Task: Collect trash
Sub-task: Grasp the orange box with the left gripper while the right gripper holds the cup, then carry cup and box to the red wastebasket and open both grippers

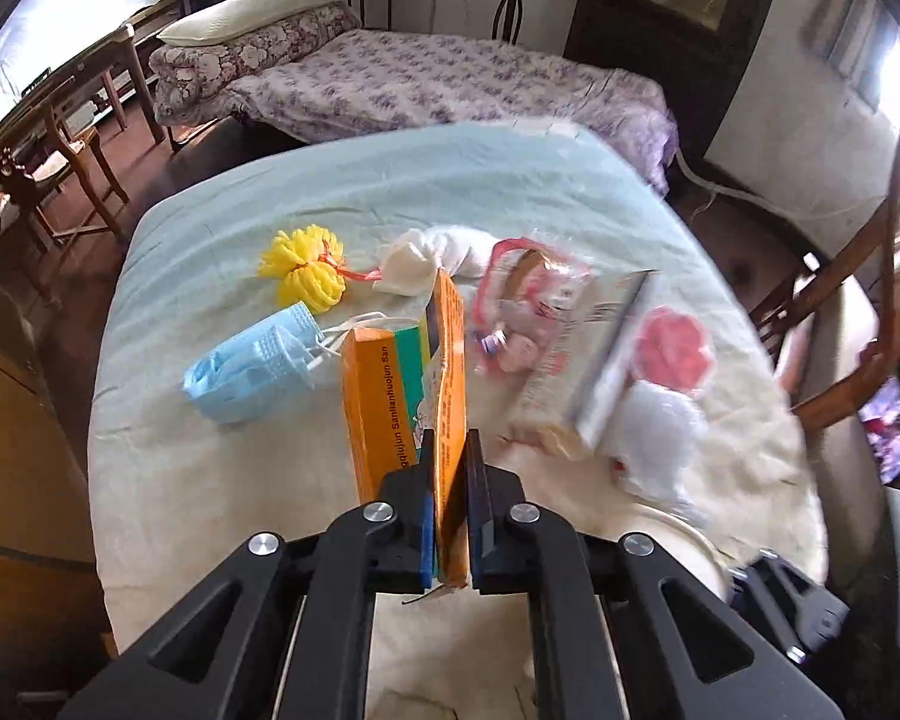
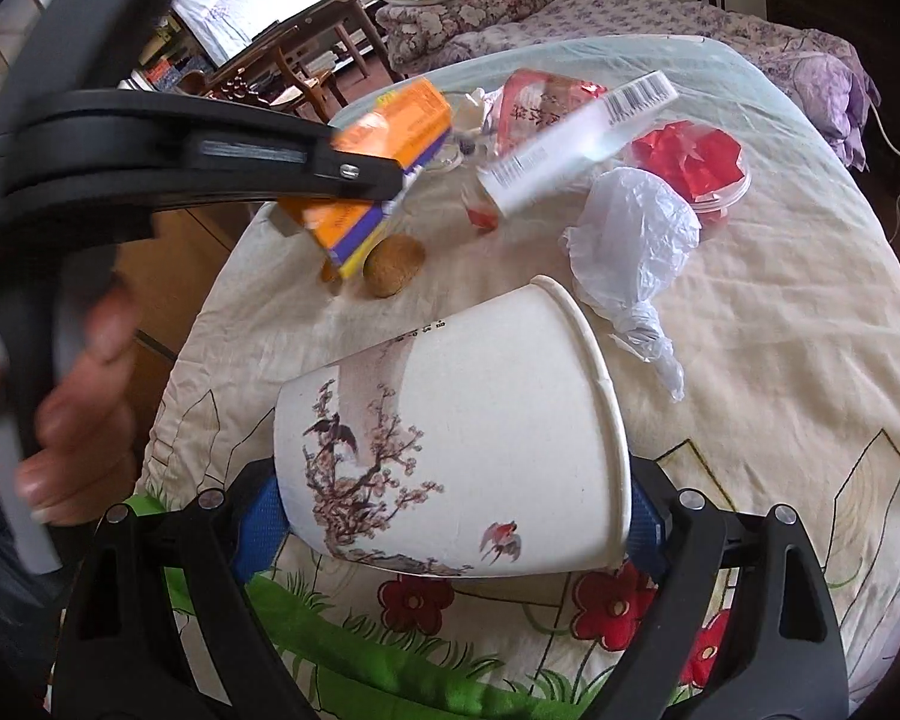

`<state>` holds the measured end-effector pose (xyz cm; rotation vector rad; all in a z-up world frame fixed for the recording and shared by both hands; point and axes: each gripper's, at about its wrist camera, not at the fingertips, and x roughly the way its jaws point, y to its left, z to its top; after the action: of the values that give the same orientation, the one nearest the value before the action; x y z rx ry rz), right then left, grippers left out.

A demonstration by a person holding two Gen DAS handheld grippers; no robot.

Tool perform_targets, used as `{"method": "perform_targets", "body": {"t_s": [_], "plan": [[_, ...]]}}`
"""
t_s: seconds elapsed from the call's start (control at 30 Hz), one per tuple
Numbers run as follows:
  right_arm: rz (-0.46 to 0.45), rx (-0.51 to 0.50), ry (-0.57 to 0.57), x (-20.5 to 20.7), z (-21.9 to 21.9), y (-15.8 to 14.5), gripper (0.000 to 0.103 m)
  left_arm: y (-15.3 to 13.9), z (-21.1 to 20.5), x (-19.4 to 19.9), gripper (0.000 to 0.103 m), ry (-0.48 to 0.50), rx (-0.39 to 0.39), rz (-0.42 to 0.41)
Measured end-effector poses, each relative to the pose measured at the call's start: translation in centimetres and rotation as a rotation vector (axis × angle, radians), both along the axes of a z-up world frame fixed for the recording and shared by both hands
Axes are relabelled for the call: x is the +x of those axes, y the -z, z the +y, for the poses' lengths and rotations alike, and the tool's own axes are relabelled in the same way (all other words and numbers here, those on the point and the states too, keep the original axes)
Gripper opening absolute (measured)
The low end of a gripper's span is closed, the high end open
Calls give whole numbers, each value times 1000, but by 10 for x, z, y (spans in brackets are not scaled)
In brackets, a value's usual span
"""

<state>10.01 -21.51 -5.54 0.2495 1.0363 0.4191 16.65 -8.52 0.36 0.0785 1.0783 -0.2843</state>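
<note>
While the left tongs point(image 1: 450, 462) clench a flattened orange box point(image 1: 450, 360) by its flap at the lower centre of the left wrist view, the right tongs point(image 2: 450, 522) grip a paper cup point(image 2: 450, 438), its blue pads point(image 2: 258, 528) pressed to the cup's base and rim. The cup lies sideways between them, mouth toward the right of the frame, printed with blossom and birds.

Around the box, on a worktop point(image 1: 210, 510) under a pale cloth, lies the rest of the trash. Left of it sits a blue mask point(image 1: 252, 366); above that, a yellow mesh ball point(image 1: 303, 270) and a white wad point(image 1: 432, 255). To the right lie a pink wrapper point(image 1: 522, 312), a barcoded carton point(image 1: 612, 354), a red-filled tub point(image 1: 675, 348) and a white plastic bag point(image 1: 660, 438), all blurred.

From the right wrist view, the left tongs cross the upper left with the box lifted off the cloth, a hand point(image 2: 72, 408) on the handle at the left edge. Below the box a brown round lump point(image 2: 393, 267) rests on the cloth. The bag lies just above the cup's rim.

Behind the worktop stands a bed point(image 1: 450, 78) with a floral cover.
</note>
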Motion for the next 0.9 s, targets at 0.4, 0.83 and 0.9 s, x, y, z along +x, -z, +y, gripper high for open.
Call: {"method": "perform_targets", "body": {"t_s": [0.4,0.83,0.9], "plan": [[-35,-20,-9,-8,0,-9,86,-41,39,-72,9,-29,-138,-16],[-110,-139,1,-31,17,-24,86,-35,113,-164,9,-142,-192,-2],[-122,-151,2,-35,20,-27,86,-36,125,-175,9,-165,-203,-9]]}}
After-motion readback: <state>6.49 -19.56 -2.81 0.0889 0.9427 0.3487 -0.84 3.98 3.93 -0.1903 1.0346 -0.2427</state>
